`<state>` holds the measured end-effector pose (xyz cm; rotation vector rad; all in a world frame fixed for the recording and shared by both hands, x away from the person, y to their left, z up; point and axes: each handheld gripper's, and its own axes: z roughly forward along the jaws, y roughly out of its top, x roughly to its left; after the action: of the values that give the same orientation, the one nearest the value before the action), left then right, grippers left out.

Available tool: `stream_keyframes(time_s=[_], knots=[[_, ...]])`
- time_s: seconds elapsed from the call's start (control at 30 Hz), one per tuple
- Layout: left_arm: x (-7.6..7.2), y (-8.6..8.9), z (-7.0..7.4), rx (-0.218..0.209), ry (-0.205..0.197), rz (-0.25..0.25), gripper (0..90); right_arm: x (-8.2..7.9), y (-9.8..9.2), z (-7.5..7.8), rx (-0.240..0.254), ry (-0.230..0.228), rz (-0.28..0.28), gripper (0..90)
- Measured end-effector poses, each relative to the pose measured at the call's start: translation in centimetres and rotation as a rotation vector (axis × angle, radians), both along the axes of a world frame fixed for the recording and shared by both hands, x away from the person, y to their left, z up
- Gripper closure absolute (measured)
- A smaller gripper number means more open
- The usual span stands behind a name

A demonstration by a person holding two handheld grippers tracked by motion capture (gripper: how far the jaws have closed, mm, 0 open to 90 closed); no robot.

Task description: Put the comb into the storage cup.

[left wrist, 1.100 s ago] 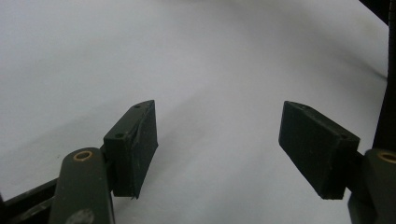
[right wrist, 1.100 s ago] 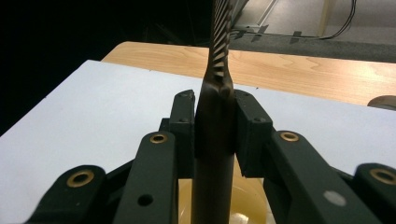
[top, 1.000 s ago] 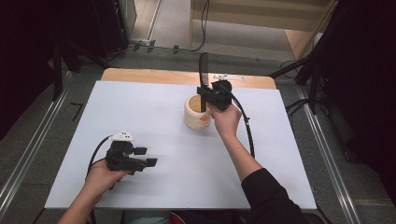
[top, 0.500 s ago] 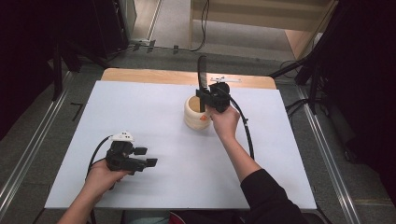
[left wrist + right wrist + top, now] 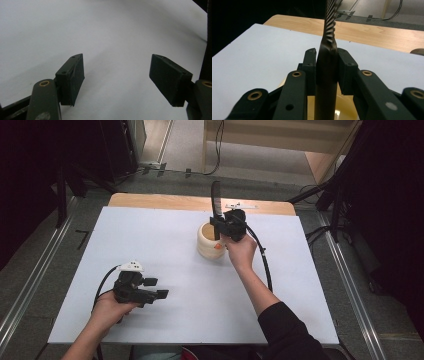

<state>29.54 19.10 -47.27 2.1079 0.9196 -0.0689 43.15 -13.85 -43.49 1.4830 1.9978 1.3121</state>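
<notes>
A black comb [image 5: 216, 200] stands upright, its handle pinched in my right gripper [image 5: 218, 226] just above a cream cup [image 5: 208, 246] near the table's far middle. In the right gripper view both pads press on the comb's handle [image 5: 326, 82]; its teeth [image 5: 330, 25] rise above them and the cup's pale inside [image 5: 345, 107] lies below. My left gripper [image 5: 156, 288] rests low at the near left of the white table [image 5: 150, 235], held in a hand. Its jaws stand wide apart with nothing between them, and in the left gripper view [image 5: 116, 72] bare white surface lies under them.
A wooden strip [image 5: 165, 201] runs along the table's far edge. The right gripper's black cable [image 5: 265, 260] loops over the table beside the right forearm. Metal rails [image 5: 30, 285] flank the table on the floor, with dark stands and cables beyond.
</notes>
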Motion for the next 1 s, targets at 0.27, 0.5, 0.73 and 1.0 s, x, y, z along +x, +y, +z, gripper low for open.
stream_keyframes(time_s=[0.27, 0.5, 0.73, 1.0], knots=[[0.1, -0.1, 0.0, 0.001, -0.001, -0.003, 28.7, -0.3, -1.0, 0.2, 0.023, -0.076, 0.048, 42.9], [0.3, -0.1, -0.1, 0.002, 0.004, 0.0, 28.7, -1.0, -1.6, 0.2, 0.015, -0.085, 0.072, 33.0], [0.5, -0.3, -0.1, -0.003, 0.003, 0.004, 28.7, -1.7, -2.3, 0.2, 0.004, -0.075, 0.078, 30.6], [0.9, -0.3, 0.0, -0.008, 0.005, 0.012, 28.8, -2.1, -3.3, 0.0, 0.001, -0.057, 0.076, 30.3]])
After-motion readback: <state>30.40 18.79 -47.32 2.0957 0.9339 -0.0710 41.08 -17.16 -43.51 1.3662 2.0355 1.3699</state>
